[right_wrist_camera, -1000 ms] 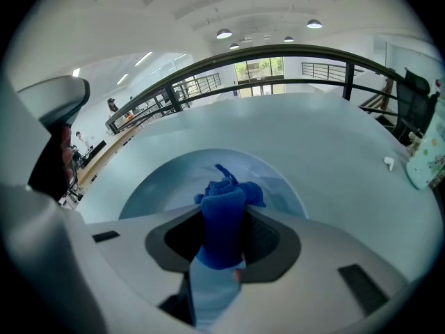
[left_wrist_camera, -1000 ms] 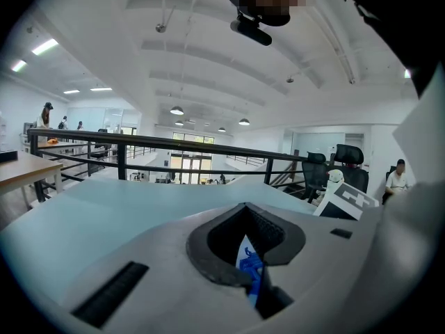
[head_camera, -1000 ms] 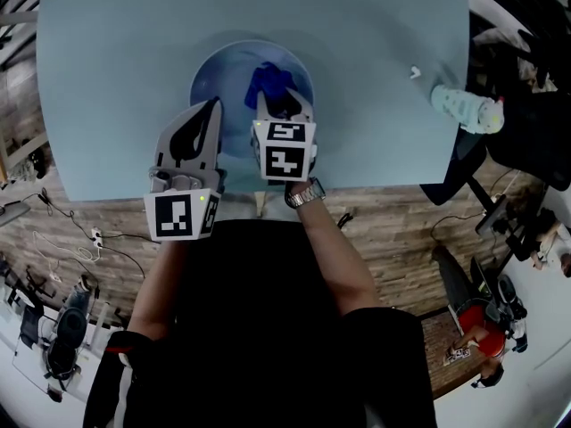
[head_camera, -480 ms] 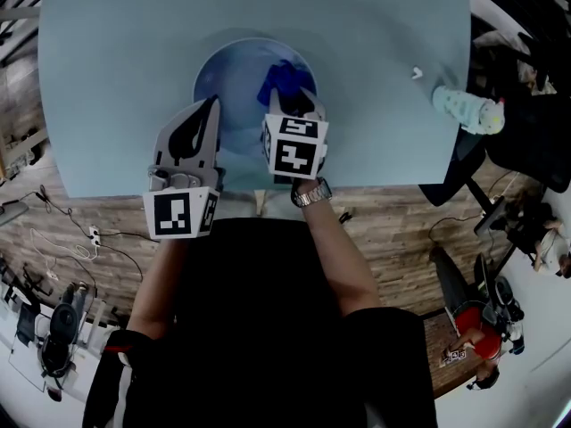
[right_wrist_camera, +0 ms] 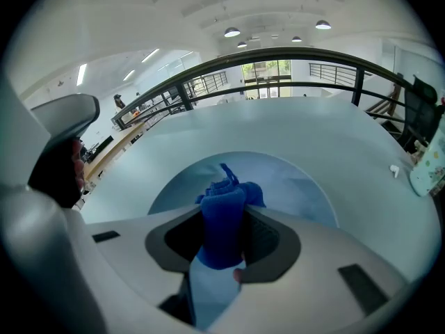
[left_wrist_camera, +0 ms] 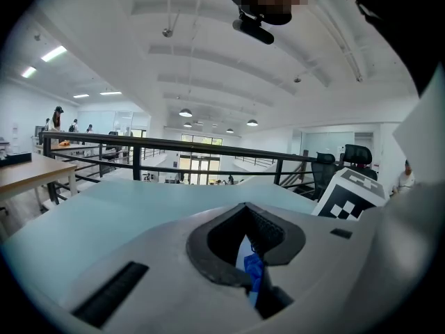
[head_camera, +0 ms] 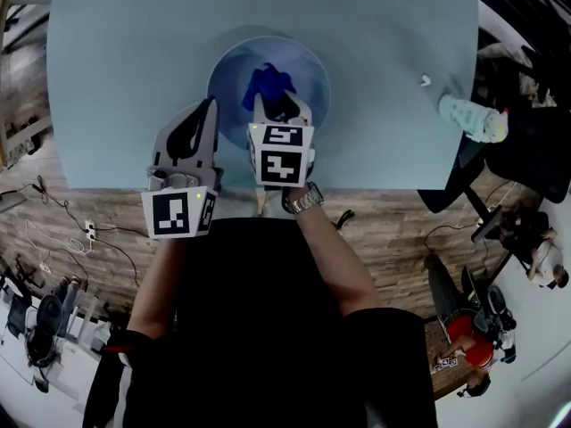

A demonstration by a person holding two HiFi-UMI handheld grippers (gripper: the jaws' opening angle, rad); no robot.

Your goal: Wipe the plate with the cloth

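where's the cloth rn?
Head view, centre: the blue cloth is bunched between the jaws of the right gripper, over the middle of the plate.

One plate (head_camera: 225,71), one cloth (head_camera: 265,85), one table (head_camera: 134,61), two claws: left claw (head_camera: 207,114), right claw (head_camera: 278,107).

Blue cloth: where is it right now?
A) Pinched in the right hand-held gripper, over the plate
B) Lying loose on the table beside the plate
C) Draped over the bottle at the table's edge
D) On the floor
A: the right gripper view shows the blue cloth clamped between the jaws of the right hand-held gripper, with the plate just beyond it.
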